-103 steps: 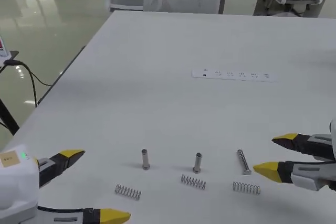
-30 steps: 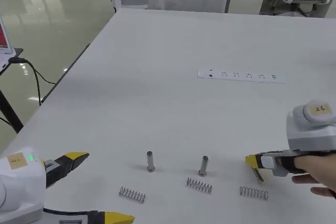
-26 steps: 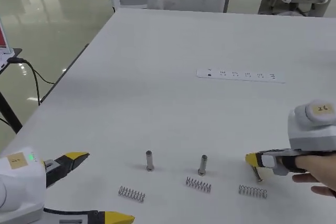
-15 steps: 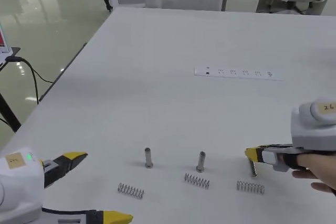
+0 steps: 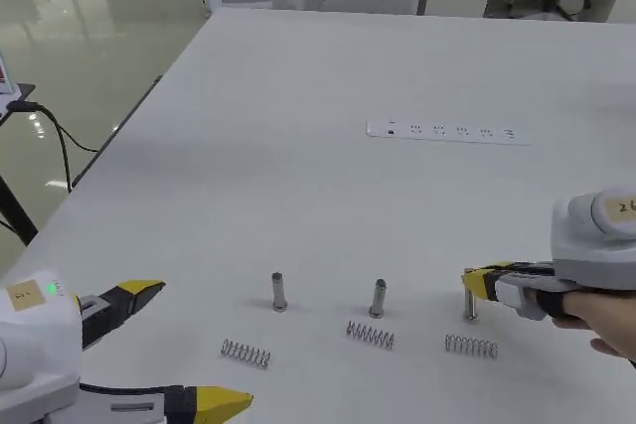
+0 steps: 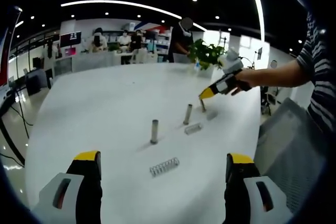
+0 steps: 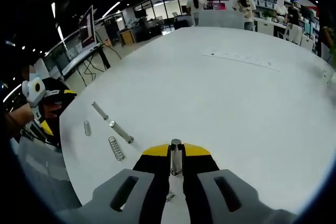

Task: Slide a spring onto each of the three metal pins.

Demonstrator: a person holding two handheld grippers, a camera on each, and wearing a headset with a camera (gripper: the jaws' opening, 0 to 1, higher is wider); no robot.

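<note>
Three metal pins are in a row near the table's front edge: the left pin, the middle pin and the right pin. My right gripper is shut on the right pin, which stands about upright between its jaws. A spring lies in front of each pin: left spring, middle spring, right spring. My left gripper hovers open at the front left, its jaws wide apart, with the left spring and left pin ahead of it.
A white power strip lies flat further back on the white table. The table's left edge drops to the floor, where a black cable runs. Chairs stand beyond the far edge. People stand in the background of both gripper views.
My right gripper was open beside the leaning right pin; it has rolled over and shut on the pin's top. The pin now stands more upright. The left gripper stays open in place.
</note>
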